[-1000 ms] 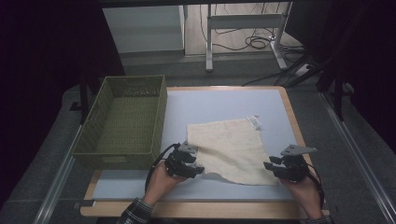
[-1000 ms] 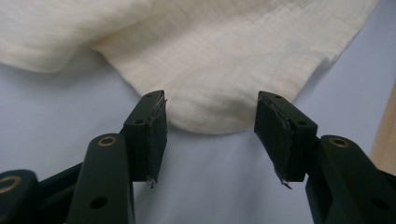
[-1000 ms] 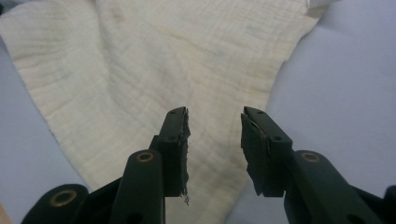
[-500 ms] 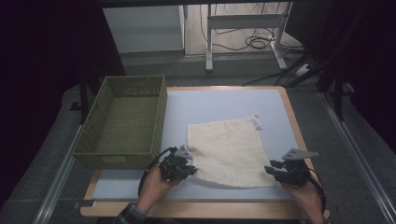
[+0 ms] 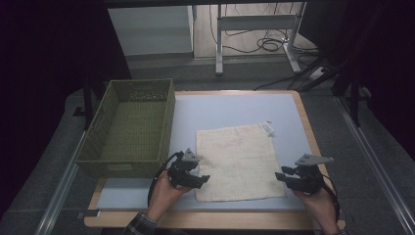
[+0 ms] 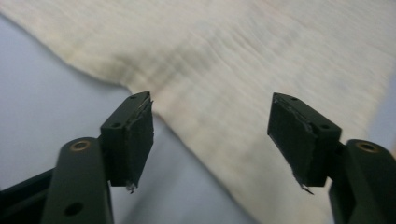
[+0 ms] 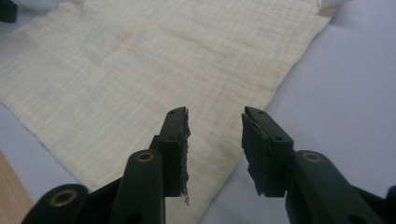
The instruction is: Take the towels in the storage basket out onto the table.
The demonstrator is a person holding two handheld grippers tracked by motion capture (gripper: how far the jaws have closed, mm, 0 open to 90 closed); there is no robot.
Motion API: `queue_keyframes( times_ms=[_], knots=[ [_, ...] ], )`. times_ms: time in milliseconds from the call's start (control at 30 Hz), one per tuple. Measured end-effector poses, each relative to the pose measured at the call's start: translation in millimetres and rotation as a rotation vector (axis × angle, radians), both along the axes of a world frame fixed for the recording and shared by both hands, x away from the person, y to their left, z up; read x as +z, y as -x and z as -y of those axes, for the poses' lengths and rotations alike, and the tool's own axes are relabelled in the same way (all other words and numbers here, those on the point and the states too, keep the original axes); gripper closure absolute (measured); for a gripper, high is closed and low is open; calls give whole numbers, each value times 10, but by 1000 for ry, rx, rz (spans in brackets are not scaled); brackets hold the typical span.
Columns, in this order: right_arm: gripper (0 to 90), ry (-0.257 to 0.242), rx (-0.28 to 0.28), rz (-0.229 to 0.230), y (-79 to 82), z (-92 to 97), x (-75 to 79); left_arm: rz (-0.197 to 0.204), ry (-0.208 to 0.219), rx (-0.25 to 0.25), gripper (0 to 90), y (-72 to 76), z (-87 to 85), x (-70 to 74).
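Nearest the person, the left gripper (image 5: pixel 201 179) sits at the near-left edge of the cloth (image 5: pixel 238 161), and the right gripper (image 5: pixel 280 176) at its near-right corner, both low over the grey-blue mat (image 5: pixel 215 110) on the table. The left gripper's jaws have just been opening; in the left gripper view they stand well spread with nothing pinched, the cloth's edge lying below and beyond them. The right gripper's jaws stand apart by a narrower gap, also empty, the cloth's corner lying under and ahead of them. The cloth lies flat, spread as a rectangle in the middle of the mat. It looks thin, light and limp, so it should sag and fold when lifted; corners or edges are probably the best places to pinch. Farther left stands the green woven basket (image 5: pixel 165 120).
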State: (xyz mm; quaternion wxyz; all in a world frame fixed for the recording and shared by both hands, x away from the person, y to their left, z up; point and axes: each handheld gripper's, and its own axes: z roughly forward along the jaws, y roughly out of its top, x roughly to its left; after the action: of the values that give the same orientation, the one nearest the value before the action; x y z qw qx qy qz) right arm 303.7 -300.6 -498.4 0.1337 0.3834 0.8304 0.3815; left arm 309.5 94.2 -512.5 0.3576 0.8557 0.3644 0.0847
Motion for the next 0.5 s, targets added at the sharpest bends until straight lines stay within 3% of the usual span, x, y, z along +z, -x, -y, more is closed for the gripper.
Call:
queue_keyframes(
  times_ms=[67,167,500],
  knots=[
    [641,-15,-13,-3,-69,17,-19,12,10,14,295,-104,53,-34],
    [647,-7,-23,-1,-129,13,-29,24,-8,28,283,-179,70,-55],
    [630,8,-67,1,-712,-104,-14,68,-25,96,279,-535,61,-64]
  ],
)
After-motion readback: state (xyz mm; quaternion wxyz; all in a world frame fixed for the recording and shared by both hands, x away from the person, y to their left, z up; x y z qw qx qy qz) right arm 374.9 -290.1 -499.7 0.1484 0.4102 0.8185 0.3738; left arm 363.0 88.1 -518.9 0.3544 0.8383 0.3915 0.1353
